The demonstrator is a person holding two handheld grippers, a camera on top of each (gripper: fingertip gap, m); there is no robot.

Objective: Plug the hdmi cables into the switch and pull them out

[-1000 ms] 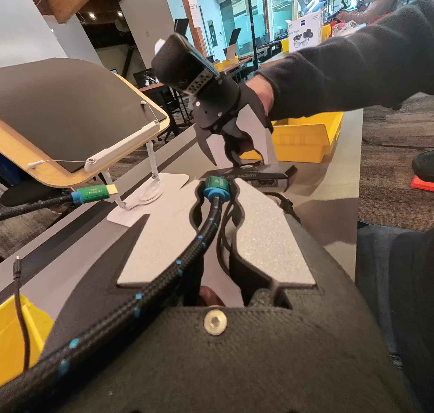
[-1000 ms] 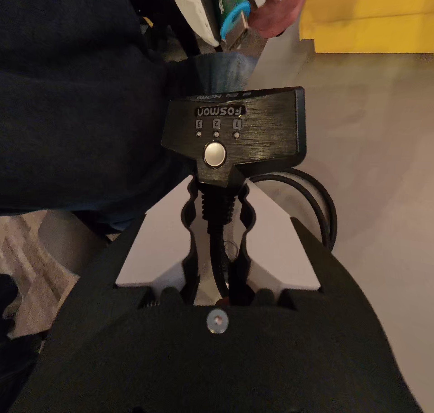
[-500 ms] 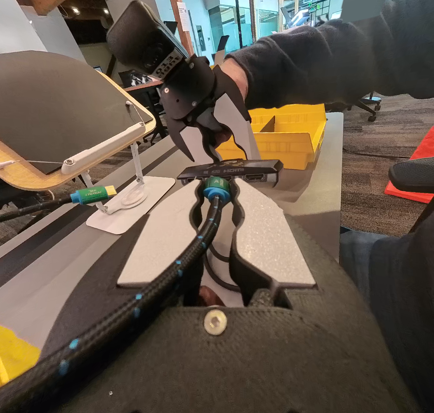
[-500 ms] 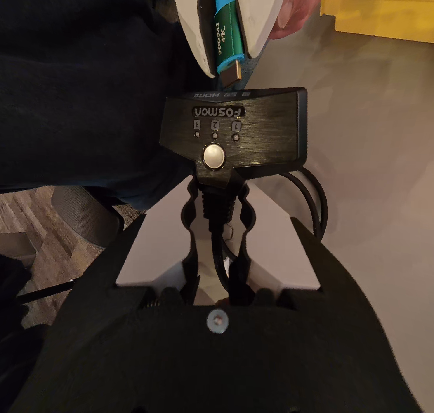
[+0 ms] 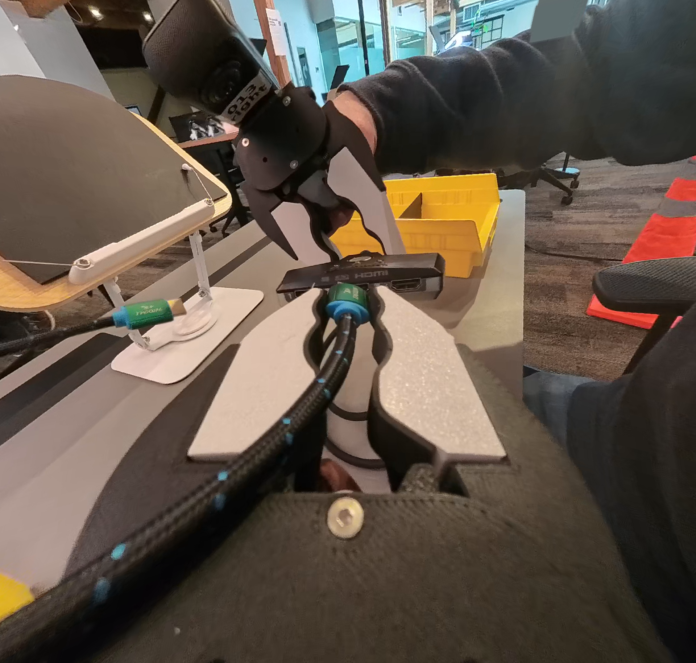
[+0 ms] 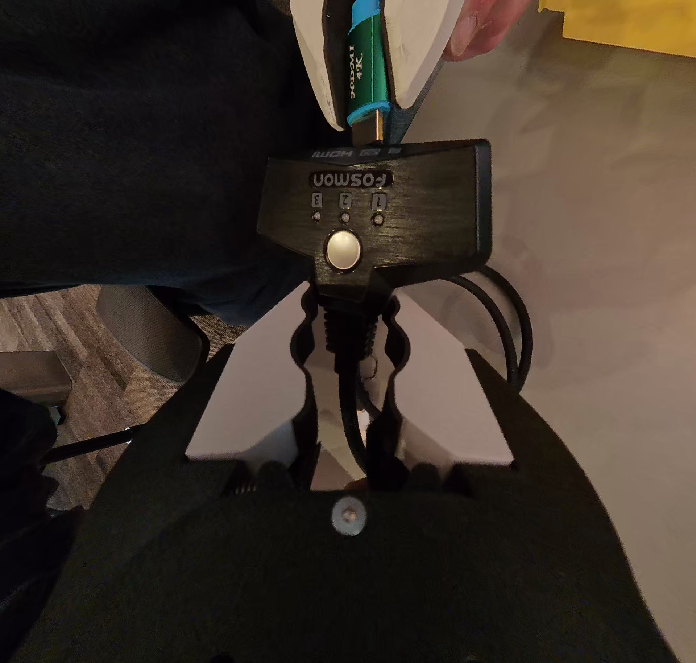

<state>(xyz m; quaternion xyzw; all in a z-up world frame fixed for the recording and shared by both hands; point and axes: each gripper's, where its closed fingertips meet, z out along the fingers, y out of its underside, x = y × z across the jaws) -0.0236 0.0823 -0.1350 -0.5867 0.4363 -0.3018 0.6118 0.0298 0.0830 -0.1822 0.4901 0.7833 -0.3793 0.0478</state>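
The black HDMI switch (image 6: 376, 207) is held above the grey table, its port side facing the left gripper. My right gripper (image 6: 348, 298) is shut on the ribbed cable neck of the switch; it also shows in the left wrist view (image 5: 339, 253). My left gripper (image 5: 346, 294) is shut on a green HDMI plug (image 5: 344, 292) with blue collars and a braided cable. In the right wrist view the plug (image 6: 367, 68) points at the switch and its metal tip (image 6: 371, 128) reaches a port on the far edge. A second green HDMI plug (image 5: 147, 311) lies at the left.
A yellow divided bin (image 5: 433, 230) stands behind the switch. A tilted wood-edged board on a white stand (image 5: 188, 328) is at the left. The switch's own black cable (image 6: 519, 328) loops to the right. A chair armrest (image 5: 647, 287) is past the table's right edge. There is about 8 cm between the tips of the two grippers.
The left gripper has brought the green plug closer to the switch; its tip now meets the port edge. The right gripper has raised and levelled the switch.
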